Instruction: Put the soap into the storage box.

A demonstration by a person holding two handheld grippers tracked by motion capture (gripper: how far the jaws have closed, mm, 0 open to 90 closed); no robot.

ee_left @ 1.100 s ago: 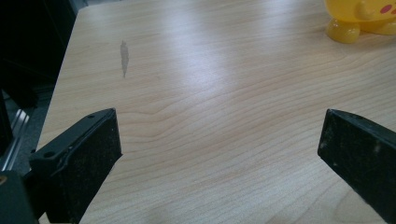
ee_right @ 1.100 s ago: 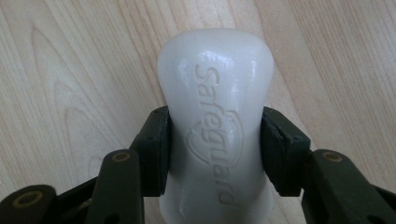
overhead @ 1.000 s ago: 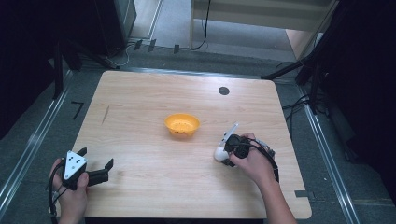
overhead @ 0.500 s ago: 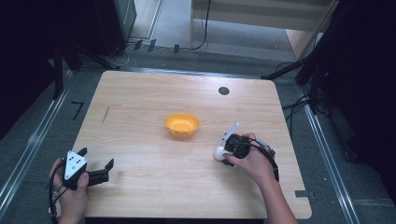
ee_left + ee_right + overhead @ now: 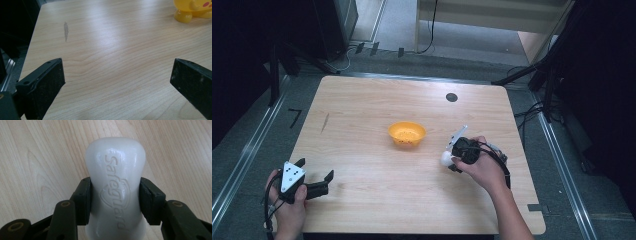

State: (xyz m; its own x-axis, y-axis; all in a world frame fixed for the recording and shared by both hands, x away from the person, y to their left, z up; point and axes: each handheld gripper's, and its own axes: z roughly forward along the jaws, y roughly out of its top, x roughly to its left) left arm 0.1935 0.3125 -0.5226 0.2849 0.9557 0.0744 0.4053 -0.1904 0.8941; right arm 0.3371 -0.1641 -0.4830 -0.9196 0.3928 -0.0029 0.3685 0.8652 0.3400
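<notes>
Our right gripper jaws are clamped on the white soap bar, bare table ahead of them. Our left gripper jaws sit wide apart with nothing between, open wood ahead and the table edge off to their left.

Two black fingers of the left gripper are seen rising from the bottom corners, set wide apart with nothing between them. Beneath them a light wooden table with a small grey smudge is shown. A yellow plastic bowl with a red-cheeked cartoon figure is cut off at the upper right corner.
</notes>
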